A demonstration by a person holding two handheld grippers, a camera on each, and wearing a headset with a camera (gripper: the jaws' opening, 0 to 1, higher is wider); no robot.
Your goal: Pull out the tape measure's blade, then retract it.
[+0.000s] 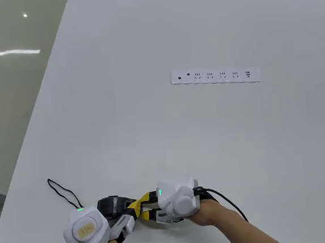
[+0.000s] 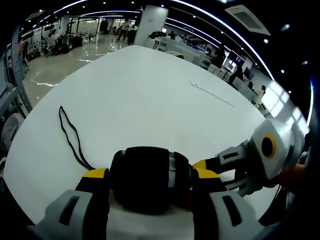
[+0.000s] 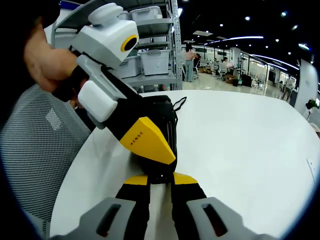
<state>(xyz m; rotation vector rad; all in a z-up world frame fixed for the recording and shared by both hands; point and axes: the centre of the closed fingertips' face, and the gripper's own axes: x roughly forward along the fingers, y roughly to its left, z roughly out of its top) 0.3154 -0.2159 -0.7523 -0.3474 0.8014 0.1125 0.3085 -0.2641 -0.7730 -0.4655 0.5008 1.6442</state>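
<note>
Now our left gripper clamps the tape measure, right gripper shut at its mouth; next, pull outward.

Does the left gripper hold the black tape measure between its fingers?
Yes, the tape measure sits clamped between the left gripper's yellow-tipped fingers.

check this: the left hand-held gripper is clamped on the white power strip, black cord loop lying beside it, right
No: the left hand-held gripper is clamped on the black tape measure, not the power strip, as the left gripper view shows. The black cord loop does lie beside it.
</note>
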